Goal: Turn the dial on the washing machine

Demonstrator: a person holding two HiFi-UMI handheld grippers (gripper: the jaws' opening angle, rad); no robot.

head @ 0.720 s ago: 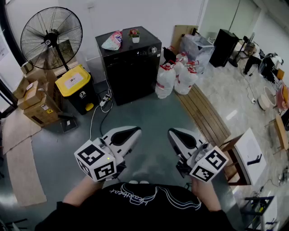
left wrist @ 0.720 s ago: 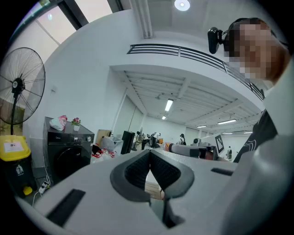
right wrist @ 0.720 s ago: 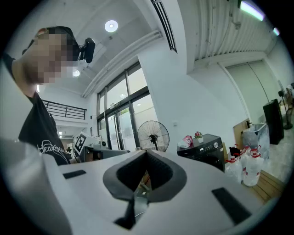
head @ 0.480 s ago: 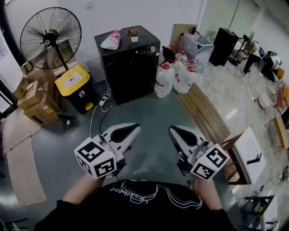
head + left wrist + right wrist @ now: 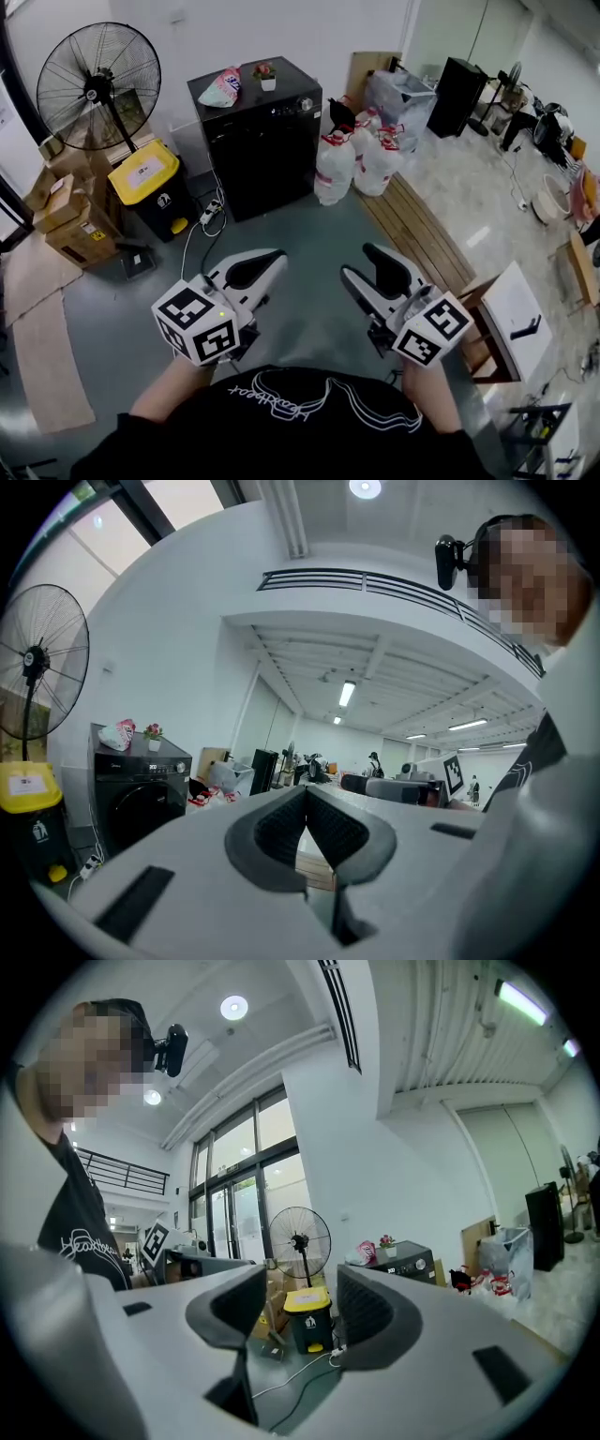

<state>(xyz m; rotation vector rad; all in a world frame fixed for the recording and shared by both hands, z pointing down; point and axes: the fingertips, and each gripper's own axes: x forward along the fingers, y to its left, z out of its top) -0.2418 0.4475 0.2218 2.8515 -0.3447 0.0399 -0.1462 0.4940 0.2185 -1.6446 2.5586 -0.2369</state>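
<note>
Left gripper point(image 5: 274, 257): fingers point(image 5: 274, 834) closed together, empty.
Right gripper point(image 5: 359, 262): fingers point(image 5: 373, 1309) apart, empty.
Washing machine point(image 5: 267, 150): well ahead, dial point(image 5: 306, 103) untouched.

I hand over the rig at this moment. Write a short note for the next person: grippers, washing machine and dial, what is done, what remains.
Left gripper: shut, empty, level in front of the body.
Right gripper: open, nothing between its jaws, level.
Washing machine: black, at the far wall, between the yellow-lidded bin and the water jugs, well apart from both grippers.
Dial: right end of its control panel, untouched.
Done: nothing yet.
To do: walk up, grip the dial, likely with the open right gripper, turn it.
</note>
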